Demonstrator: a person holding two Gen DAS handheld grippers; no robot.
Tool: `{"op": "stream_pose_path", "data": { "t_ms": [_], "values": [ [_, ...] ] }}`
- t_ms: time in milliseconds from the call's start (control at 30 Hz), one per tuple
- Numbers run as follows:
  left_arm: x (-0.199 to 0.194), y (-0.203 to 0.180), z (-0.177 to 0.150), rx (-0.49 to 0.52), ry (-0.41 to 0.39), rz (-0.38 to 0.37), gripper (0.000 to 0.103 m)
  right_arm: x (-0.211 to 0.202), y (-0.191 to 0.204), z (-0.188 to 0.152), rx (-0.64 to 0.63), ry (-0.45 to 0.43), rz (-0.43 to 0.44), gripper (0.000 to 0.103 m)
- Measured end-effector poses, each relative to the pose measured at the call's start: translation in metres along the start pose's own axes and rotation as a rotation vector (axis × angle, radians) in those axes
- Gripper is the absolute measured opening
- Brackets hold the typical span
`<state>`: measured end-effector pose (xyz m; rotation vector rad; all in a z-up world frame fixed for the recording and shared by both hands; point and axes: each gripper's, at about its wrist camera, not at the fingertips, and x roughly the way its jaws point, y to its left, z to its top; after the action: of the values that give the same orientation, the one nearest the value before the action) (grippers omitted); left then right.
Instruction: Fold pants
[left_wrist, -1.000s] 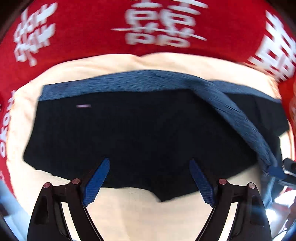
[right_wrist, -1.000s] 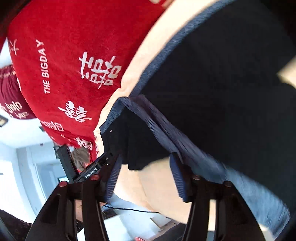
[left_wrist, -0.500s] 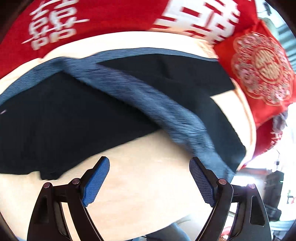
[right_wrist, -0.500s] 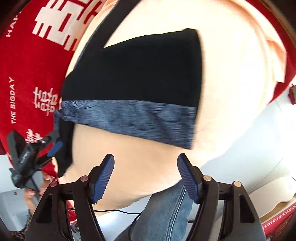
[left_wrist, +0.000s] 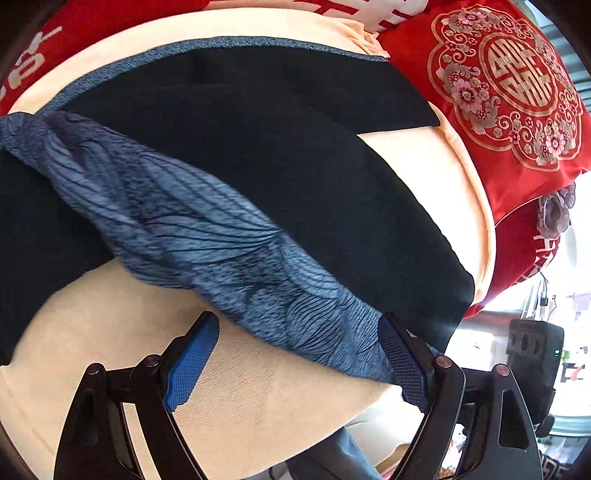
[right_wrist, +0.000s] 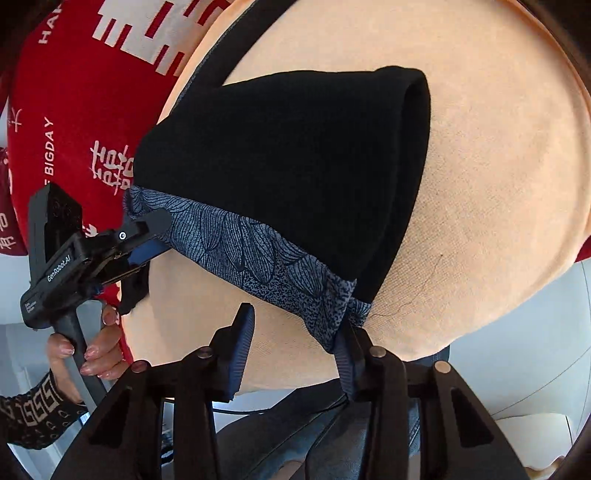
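Black pants (left_wrist: 288, 155) with a blue leaf-patterned waistband (left_wrist: 207, 243) lie folded over on a peach cushion (left_wrist: 122, 332). In the right wrist view the pants (right_wrist: 295, 158) form a folded black wedge with the waistband (right_wrist: 255, 254) along its near edge. My left gripper (left_wrist: 299, 365) is open, its right finger against the waistband's near end. The left gripper also shows in the right wrist view (right_wrist: 147, 236), at the waistband's left corner. My right gripper (right_wrist: 295, 350) is open, its right finger touching the waistband's right corner.
A red blanket with white characters (right_wrist: 85, 92) lies behind the cushion. A red embroidered pillow (left_wrist: 517, 85) sits at the right. The person's jeans (right_wrist: 314, 435) and left hand (right_wrist: 92, 347) show below the cushion's near edge (right_wrist: 280, 384).
The pants have been folded over, bringing the waistband to the near side. Both grippers have swung toward the waistband's ends and come close to it.
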<state>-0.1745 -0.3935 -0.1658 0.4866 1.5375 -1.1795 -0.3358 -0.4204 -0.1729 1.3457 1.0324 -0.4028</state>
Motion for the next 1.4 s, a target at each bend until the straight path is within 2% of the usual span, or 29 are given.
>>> {"op": "stream_pose_path", "data": {
  "t_ms": [33, 100, 133, 167, 200, 233, 333, 567, 767, 900, 933, 1000, 1100, 1133, 1167, 1200, 1233, 1267, 1400],
  "values": [
    [0.003, -0.002, 0.001, -0.003, 0.001, 0.008, 0.087, 0.001, -0.005, 0.000, 0.013, 0.018, 0.013, 0.038],
    [0.005, -0.005, 0.004, -0.003, -0.006, 0.021, 0.077, 0.005, -0.009, 0.006, 0.036, 0.054, 0.023, 0.004],
    [0.005, -0.006, 0.006, 0.001, -0.010, 0.014, 0.054, 0.005, -0.008, 0.010, 0.033, 0.071, 0.026, 0.004],
    [0.007, -0.007, 0.010, -0.003, -0.001, -0.002, 0.024, 0.002, -0.006, 0.012, 0.025, 0.076, 0.035, 0.004],
    [0.010, -0.006, 0.014, -0.018, 0.021, -0.036, 0.015, -0.002, -0.002, 0.014, 0.013, 0.080, 0.050, 0.003],
    [0.010, -0.004, 0.018, -0.047, 0.030, -0.069, 0.012, -0.007, 0.006, 0.019, -0.009, 0.084, 0.062, 0.003],
    [-0.006, -0.011, 0.029, -0.051, -0.010, -0.072, 0.012, -0.024, 0.028, 0.035, -0.077, 0.087, 0.098, 0.003],
    [-0.051, -0.032, 0.078, -0.055, -0.144, -0.085, 0.012, -0.079, 0.088, 0.123, -0.231, 0.020, 0.165, 0.003],
    [-0.050, -0.039, 0.138, -0.042, -0.220, -0.059, 0.012, -0.102, 0.128, 0.228, -0.344, -0.038, 0.111, 0.003],
    [-0.044, -0.037, 0.169, -0.018, -0.245, 0.012, 0.013, -0.090, 0.133, 0.293, -0.379, -0.005, 0.067, 0.004],
    [-0.040, -0.037, 0.175, -0.057, -0.301, 0.006, 0.013, -0.081, 0.134, 0.304, -0.387, 0.012, 0.049, 0.004],
    [-0.036, -0.037, 0.181, -0.037, -0.290, 0.055, 0.019, -0.063, 0.136, 0.320, -0.404, 0.035, -0.010, 0.004],
    [-0.038, -0.036, 0.184, -0.024, -0.302, 0.110, 0.038, -0.039, 0.133, 0.337, -0.443, 0.072, -0.108, 0.005],
    [-0.042, -0.033, 0.183, -0.031, -0.312, 0.120, 0.058, -0.034, 0.131, 0.341, -0.448, 0.074, -0.140, 0.006],
    [-0.047, -0.030, 0.181, -0.043, -0.330, 0.134, 0.069, -0.032, 0.127, 0.345, -0.447, 0.070, -0.171, 0.015],
    [-0.053, -0.026, 0.179, -0.051, -0.351, 0.143, 0.070, -0.033, 0.123, 0.348, -0.445, 0.065, -0.205, 0.043],
    [-0.056, -0.023, 0.177, -0.055, -0.349, 0.153, 0.070, -0.033, 0.122, 0.351, -0.446, 0.055, -0.240, 0.064],
    [-0.057, -0.017, 0.175, -0.063, -0.340, 0.178, 0.070, -0.037, 0.123, 0.352, -0.455, 0.032, -0.264, 0.089],
    [-0.047, 0.011, 0.160, -0.129, -0.272, 0.270, 0.070, -0.059, 0.128, 0.351, -0.463, -0.039, -0.247, 0.090]
  ]
}}
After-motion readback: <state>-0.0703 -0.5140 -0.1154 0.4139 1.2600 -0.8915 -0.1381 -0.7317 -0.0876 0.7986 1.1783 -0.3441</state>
